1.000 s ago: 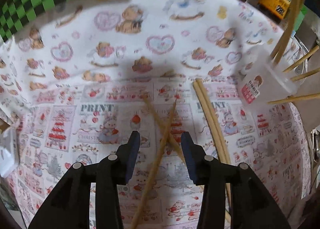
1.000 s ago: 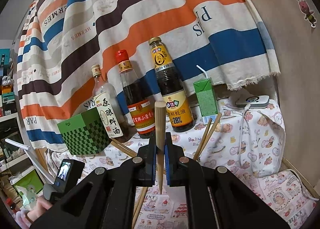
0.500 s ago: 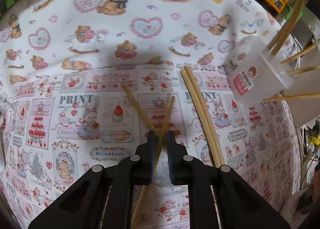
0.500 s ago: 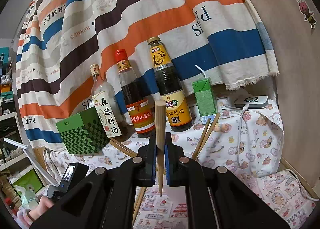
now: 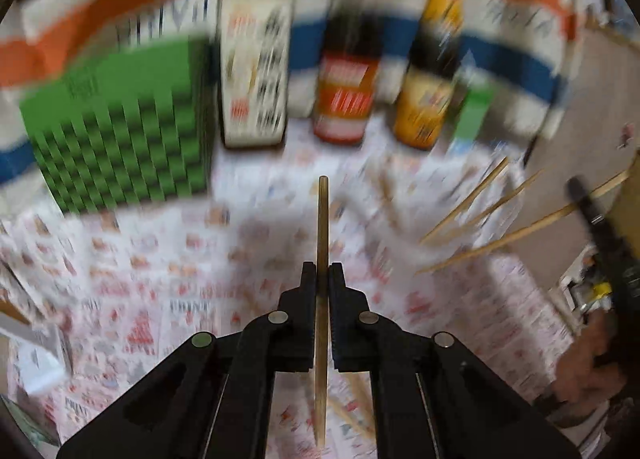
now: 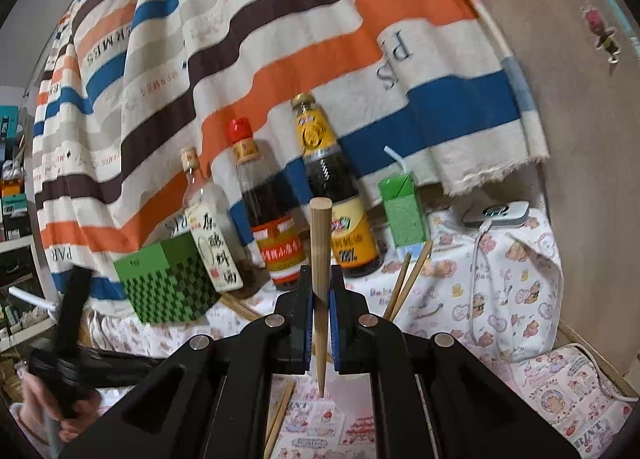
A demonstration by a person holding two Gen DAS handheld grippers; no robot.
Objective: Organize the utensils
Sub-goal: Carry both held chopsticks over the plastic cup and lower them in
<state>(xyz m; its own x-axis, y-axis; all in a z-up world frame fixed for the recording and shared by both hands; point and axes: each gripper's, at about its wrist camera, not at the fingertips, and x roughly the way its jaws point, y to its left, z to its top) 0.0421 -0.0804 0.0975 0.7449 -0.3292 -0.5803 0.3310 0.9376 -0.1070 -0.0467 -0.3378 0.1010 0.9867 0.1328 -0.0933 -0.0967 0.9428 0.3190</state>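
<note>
My left gripper [image 5: 322, 271] is shut on a wooden chopstick [image 5: 322, 227] and holds it lifted above the printed cloth; this view is motion-blurred. My right gripper [image 6: 320, 275] is shut on another chopstick [image 6: 320, 243], thick end up, above the table. Several chopsticks [image 5: 472, 203] stick out of a clear cup at the right of the left wrist view; the cup itself is blurred. Two chopstick ends [image 6: 408, 279] rise behind my right gripper. More chopsticks [image 5: 360, 395] lie on the cloth under my left gripper.
A green checkered box [image 6: 168, 283], three sauce bottles [image 6: 276, 219] and a green juice carton [image 6: 404, 211] stand at the back against a striped curtain [image 6: 280, 59]. A white device with a cable [image 6: 496, 215] lies at the right. The other hand-held gripper [image 6: 72, 323] shows at left.
My left gripper closed on a chopstick lying on the cloth, then lifted it and tilted up so the bottles now show. My right gripper kept hold of its chopstick, shifting slightly.
</note>
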